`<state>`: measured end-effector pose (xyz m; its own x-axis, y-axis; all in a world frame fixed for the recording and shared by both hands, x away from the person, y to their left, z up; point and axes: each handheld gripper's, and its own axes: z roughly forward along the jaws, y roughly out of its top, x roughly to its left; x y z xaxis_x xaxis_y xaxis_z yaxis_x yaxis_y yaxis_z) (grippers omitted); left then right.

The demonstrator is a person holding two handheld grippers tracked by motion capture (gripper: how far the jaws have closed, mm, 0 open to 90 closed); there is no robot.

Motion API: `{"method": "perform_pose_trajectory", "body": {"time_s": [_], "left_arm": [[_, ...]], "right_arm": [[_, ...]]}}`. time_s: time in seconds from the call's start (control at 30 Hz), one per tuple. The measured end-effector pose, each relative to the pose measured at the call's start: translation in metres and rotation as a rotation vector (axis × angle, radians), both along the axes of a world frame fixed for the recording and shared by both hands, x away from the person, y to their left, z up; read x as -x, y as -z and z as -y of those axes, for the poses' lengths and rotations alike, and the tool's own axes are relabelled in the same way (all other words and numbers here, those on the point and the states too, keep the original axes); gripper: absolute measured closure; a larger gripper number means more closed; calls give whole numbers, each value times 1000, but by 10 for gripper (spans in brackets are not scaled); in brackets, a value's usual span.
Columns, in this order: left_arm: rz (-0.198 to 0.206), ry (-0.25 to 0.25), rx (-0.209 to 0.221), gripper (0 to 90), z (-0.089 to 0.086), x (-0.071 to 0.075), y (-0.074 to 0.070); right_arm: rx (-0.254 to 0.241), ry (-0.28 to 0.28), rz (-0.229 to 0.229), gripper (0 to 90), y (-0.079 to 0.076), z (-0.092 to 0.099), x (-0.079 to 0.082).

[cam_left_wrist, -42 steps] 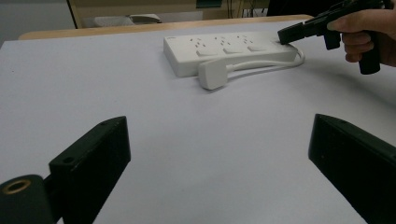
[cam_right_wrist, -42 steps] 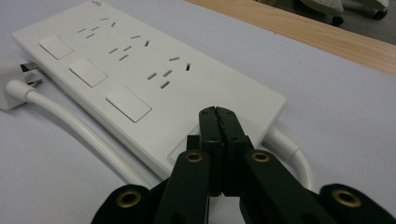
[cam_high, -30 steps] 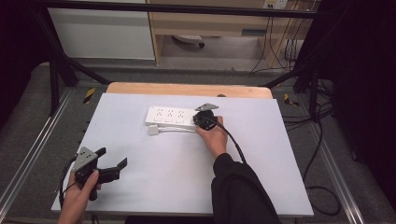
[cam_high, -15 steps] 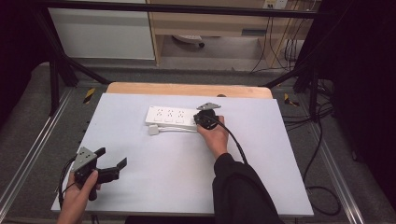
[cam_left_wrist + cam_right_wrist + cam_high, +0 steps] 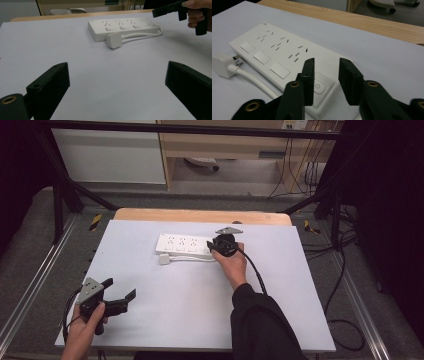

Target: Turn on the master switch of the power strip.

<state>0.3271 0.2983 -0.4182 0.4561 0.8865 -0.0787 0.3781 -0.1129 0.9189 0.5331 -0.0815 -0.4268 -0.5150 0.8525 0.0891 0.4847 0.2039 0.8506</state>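
A white power strip lies flat at the far middle of the table, its cord looped back so the white plug rests beside it. My right gripper hovers over the strip's right end, above the power button. Its jaws have just been opening and stand a little apart, with nothing gripped between them. My left gripper rests wide open near the table's front left, pointing toward the strip, nothing between its jaws.
The table top is a pale sheet with a wooden edge at the far side. Metal frame rails run along both sides. Cables trail on the floor to the right.
The right hand has stayed at the strip's right end with only a slight shift. The left hand and the strip have not moved.
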Motion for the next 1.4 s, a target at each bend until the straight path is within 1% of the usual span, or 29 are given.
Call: {"method": "perform_pose_trajectory", "body": {"time_s": [0.1, 0.17, 0.27, 0.33, 0.37, 0.43, 0.5, 0.63, 0.8, 0.93, 1.23, 1.33, 1.4], "left_arm": [[0, 0, -2, 56, 0, 0, 0], [0, 0, 0, 57, 0, 0, 0], [-1, 0, -2, 57, 0, 0, 0], [-1, 0, -2, 57, 0, 0, 0], [-1, 1, -3, 57, 0, 0, 0], [-2, 1, -4, 57, 0, 0, 0], [-2, 1, -5, 57, 0, 0, 0], [-2, -1, -4, 57, 0, 0, 0], [-4, -1, -6, 56, 0, 0, 0], [-6, -5, -3, 53, -1, 0, 0], [-6, -11, 1, 52, -2, 1, 0], [-7, -12, -1, 53, -2, 1, 0], [-11, -16, -3, 53, -2, 1, 0]], "right_arm": [[-10, 9, -13, 527, -3, 3, -1], [-19, 26, -25, 425, -5, 5, -1], [-24, 37, -41, 324, -7, 10, -2], [-33, 40, -60, 273, -9, 14, -2], [-28, 43, -61, 246, -10, 15, -2], [-36, 41, -75, 210, -13, 19, -1], [-29, 45, -72, 173, -16, 22, -1], [-35, 47, -77, 93, -22, 29, 1], [-50, 55, -67, 78, -29, 39, 8], [-51, 53, -58, 80, -35, 49, 14], [-82, 56, -2, 97, -52, 76, 31], [-75, 53, 12, 97, -56, 85, 39], [-84, 53, 22, 96, -58, 91, 44]]}}
